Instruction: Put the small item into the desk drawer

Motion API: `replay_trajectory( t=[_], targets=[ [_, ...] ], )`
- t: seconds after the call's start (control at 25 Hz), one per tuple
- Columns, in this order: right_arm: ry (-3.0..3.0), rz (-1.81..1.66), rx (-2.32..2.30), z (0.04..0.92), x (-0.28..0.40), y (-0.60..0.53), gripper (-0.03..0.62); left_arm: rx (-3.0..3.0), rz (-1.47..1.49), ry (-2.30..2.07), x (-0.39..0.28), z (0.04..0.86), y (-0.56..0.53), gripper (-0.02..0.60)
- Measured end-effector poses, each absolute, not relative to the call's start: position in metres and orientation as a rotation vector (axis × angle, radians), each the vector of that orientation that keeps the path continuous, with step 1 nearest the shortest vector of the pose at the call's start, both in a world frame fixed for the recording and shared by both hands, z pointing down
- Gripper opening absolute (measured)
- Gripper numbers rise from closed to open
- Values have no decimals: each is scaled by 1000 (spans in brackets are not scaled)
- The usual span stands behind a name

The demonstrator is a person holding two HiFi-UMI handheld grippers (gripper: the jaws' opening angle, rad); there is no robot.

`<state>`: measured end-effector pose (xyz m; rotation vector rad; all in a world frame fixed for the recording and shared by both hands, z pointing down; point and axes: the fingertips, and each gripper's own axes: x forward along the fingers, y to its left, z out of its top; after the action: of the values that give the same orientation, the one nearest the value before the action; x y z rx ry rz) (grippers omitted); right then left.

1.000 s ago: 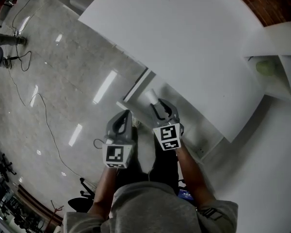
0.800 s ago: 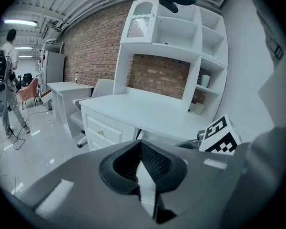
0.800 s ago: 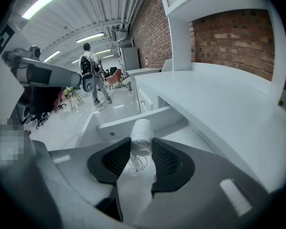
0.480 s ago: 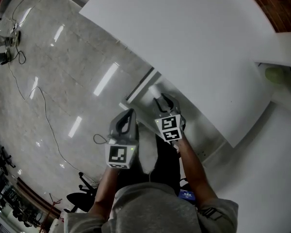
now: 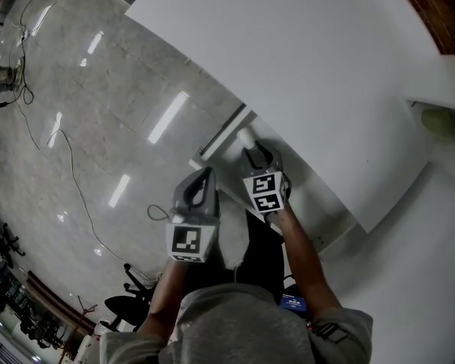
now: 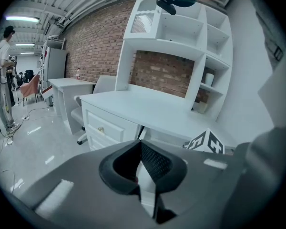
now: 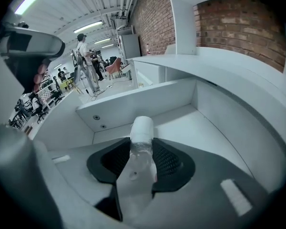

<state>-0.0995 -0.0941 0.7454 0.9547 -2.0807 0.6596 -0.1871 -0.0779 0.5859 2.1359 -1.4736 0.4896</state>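
Since earlier the right tongs [image 7: 143,150] have edged the small bottle [image 7: 142,127] further over the open drawer [image 7: 205,128] under the desk [image 5: 303,67] front edge. Their jaws are opening with the bottle between them, not dropped yet; left tongs [image 6: 141,165] closed, empty.

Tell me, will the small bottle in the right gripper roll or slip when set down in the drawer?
The small bottle is round with a smooth clear body, so laid on the flat drawer floor it will probably roll. Being so small, it looks light. The right gripper, jaws opening around it, may let it slip.
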Motion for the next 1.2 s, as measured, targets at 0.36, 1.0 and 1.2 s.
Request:
replay_trajectory(
  t=[0.36, 1.0, 1.2],
  targets=[
    [-2063, 687, 977, 751, -99, -91, 163, 2141, 489, -1476, -188, 581, -76, 12],
    [-2093, 660, 1089, 700, -86, -91, 172, 2237, 464, -1457, -176, 544, -73, 12],
    [-2121, 639, 1189, 659, -74, -93, 150, 2301, 442, -1448, -171, 518, -72, 12]
  ],
)
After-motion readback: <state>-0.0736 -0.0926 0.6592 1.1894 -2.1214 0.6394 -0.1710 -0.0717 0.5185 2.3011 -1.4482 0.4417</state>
